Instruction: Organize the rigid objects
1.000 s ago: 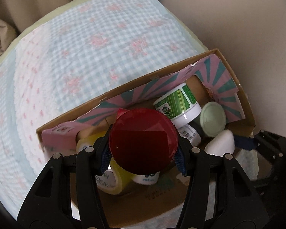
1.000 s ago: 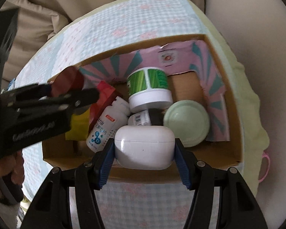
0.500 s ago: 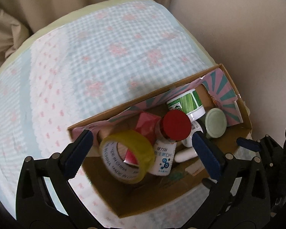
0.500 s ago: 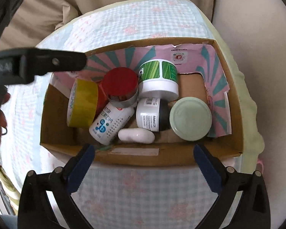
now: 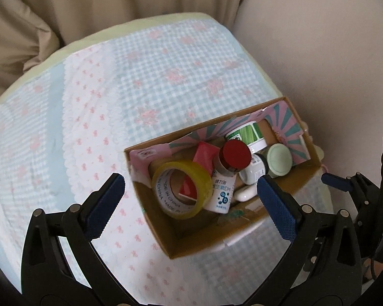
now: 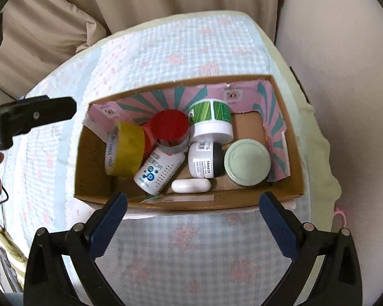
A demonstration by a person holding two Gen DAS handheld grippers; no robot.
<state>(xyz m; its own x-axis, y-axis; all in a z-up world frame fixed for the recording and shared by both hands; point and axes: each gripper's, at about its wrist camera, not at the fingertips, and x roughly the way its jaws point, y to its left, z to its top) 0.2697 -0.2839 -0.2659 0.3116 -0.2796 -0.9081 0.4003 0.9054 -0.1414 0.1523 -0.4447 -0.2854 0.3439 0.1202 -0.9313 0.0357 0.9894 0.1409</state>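
A cardboard box [image 6: 296, 137] [image 5: 160, 232] sits on a checked blue-and-pink cloth. Inside lie a yellow tape roll [image 6: 125, 150] [image 5: 181, 188], a red-capped jar [image 6: 169, 127] [image 5: 236, 154], a white bottle with blue print [image 6: 158, 170], a green-striped white tub [image 6: 212, 122], a white-and-black jar [image 6: 204, 160], a pale green lid [image 6: 247, 163] and a white earbud case [image 6: 191, 185] [image 5: 245, 194]. My left gripper [image 5: 189, 204] is open and empty above the box's near left corner. My right gripper [image 6: 191, 219] is open and empty, just in front of the box.
The cloth [image 5: 115, 89] covers a rounded pale green cushion or table. Beige fabric [image 6: 140, 5] hangs behind and a pale wall [image 6: 344, 76] is at the right. The left gripper's arm [image 6: 25, 117] shows at the left of the right wrist view.
A second ago my left gripper held the red-capped jar and my right held the earbud case. Both have let go; the two things lie in the box and both grippers have pulled back.
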